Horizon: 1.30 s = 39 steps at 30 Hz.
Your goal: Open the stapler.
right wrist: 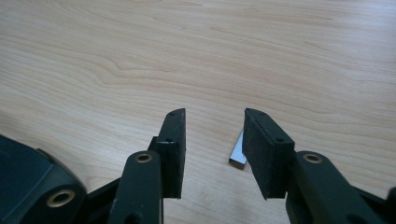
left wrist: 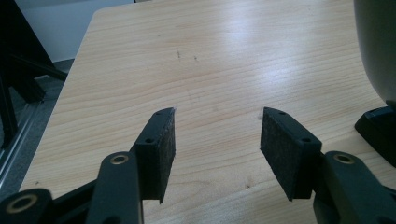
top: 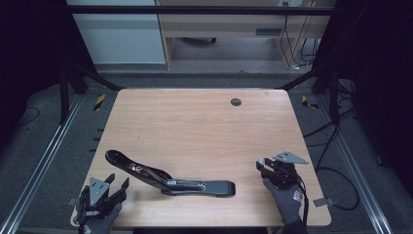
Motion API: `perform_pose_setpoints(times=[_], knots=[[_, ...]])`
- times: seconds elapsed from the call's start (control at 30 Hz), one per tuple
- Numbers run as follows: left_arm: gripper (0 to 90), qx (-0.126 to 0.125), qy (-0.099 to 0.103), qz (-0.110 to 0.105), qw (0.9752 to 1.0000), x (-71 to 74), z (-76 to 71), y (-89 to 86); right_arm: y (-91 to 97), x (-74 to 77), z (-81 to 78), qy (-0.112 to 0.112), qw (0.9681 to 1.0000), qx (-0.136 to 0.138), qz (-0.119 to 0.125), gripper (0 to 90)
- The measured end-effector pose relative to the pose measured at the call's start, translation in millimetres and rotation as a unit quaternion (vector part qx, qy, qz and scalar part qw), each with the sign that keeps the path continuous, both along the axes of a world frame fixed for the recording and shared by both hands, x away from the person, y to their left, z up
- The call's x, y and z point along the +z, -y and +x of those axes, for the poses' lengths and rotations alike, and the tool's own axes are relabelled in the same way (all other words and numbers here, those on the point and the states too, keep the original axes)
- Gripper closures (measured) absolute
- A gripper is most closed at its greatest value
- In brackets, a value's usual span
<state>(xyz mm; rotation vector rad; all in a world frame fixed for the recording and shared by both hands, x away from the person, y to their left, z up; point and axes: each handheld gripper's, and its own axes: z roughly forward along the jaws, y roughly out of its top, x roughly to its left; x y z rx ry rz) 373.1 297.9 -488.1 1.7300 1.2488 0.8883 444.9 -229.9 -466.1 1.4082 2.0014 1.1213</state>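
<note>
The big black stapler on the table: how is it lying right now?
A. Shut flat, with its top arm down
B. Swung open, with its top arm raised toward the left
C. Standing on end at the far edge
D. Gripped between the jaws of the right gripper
B: in the high view the stapler lies with its base flat on the table while its top arm slants up toward the left, and nothing grips it.

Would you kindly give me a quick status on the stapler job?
Both hand-held grippers open, empty: left, right. Stapler swung open on table. Staple strip beside right jaws. Nothing in the way.
</note>
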Motion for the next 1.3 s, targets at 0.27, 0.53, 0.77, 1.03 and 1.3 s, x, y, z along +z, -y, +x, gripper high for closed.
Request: perform_pose_setpoints(times=[0.27, 0.53, 0.77, 1.03, 1.3], knots=[[44.9, -0.001, -0.002, 0.0, 1.0, -0.2, 0.2, 0.2, -0.3, 3.6, 14.2, -0.006, 0.9995, -0.014, -0.028, 63.6], [44.9, -0.002, -0.002, 0.002, 1.0, -0.3, 0.4, 0.5, -5.7, -3.0, 29.5, -0.03, 0.9981, -0.029, -0.045, 67.7], [44.9, -0.004, -0.003, 0.002, 1.0, -0.5, 0.4, 1.0, -9.9, -14.5, 40.3, -0.054, 0.9958, -0.041, -0.061, 70.6], [44.9, -0.005, -0.004, 0.003, 1.0, -0.7, 0.6, 1.3, -12.1, -19.6, 45.6, -0.072, 0.9936, -0.053, -0.069, 71.8], [44.9, -0.005, -0.005, 0.003, 1.0, -0.9, 0.8, 1.4, -11.4, -21.8, 47.6, -0.085, 0.9919, -0.055, -0.077, 73.9]])
